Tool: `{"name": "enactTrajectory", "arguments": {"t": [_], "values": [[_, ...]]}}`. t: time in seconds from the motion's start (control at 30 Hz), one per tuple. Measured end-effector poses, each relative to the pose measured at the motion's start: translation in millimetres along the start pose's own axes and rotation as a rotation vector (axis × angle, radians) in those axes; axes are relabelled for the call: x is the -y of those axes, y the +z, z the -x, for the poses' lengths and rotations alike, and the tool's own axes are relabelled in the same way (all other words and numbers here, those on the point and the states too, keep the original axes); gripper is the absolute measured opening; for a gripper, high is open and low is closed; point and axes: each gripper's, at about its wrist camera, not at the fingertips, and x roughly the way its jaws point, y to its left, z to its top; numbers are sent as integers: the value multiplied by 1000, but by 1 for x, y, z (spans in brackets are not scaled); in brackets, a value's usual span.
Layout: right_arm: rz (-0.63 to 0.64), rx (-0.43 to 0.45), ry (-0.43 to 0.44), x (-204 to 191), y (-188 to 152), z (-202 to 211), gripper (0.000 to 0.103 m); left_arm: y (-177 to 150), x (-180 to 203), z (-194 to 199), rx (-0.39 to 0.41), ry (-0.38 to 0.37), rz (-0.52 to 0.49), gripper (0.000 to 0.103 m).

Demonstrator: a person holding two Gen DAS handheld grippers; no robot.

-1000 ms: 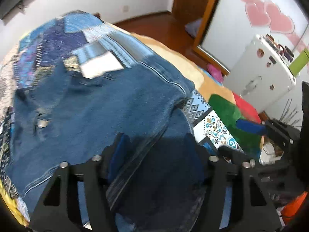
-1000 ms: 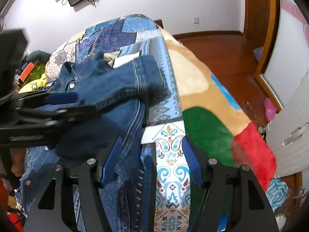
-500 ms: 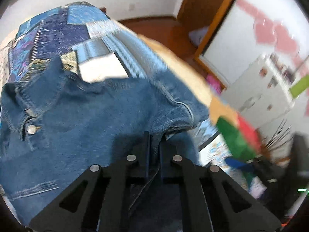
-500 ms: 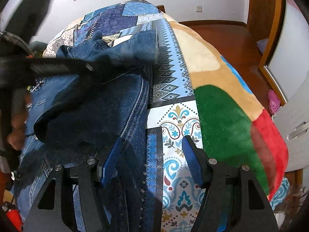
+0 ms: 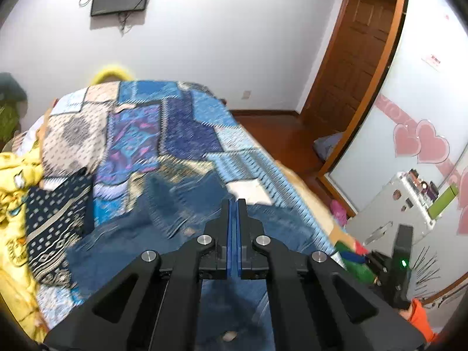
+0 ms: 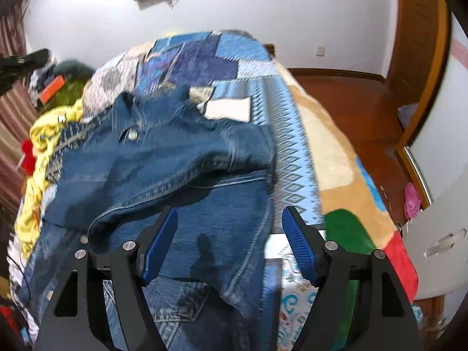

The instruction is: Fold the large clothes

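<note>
- While the denim jacket (image 6: 181,158) is lying on the bed's patchwork quilt (image 6: 201,61), sleeve folded across its front, the left gripper (image 5: 234,204) is hovering above it, jaws pressed together, gripping nothing.
- Right gripper (image 6: 229,222) is sitting over the jacket's lower part, jaws spread.

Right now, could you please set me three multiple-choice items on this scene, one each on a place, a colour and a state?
1. Where does the denim jacket lie?
A. on the patchwork bedspread
B. on the wooden floor
C. on a chair

2. What colour are the pads of the right gripper?
A. red
B. blue
C. white

3. How do the jaws of the left gripper stand?
A. wide apart
B. shut together with nothing visible between them
C. shut on a yellow cloth

Answers:
1 A, the bedspread shows all round the jacket.
2 B, both pads are blue.
3 B, its pads meet with no cloth between.
</note>
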Motion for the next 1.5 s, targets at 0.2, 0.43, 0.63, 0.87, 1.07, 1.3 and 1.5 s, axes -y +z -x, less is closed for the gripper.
{"name": "enactTrajectory", "arguments": {"t": [0.2,0.43,0.63,0.87,1.07,1.3,1.5], "values": [[-32,-96,26,-5,-17,-22,71,-27,-6,-18,-136,48,-56,2],[-53,-89,-14,12,-25,-5,71,-47,41,-64,-252,-38,-146,26],[-114,-60,-18,39,-27,6,71,-56,98,-116,-335,-95,-226,41],[-154,-77,10,52,-34,1,71,-82,131,-187,-474,-64,-272,42],[-149,-105,42,48,-37,-12,72,-85,134,-204,-420,33,-331,12],[-144,-110,42,45,-37,-12,71,-62,102,-167,-290,84,-262,10],[-132,-60,43,39,-23,2,71,-34,43,-81,-92,143,-154,10]]}}
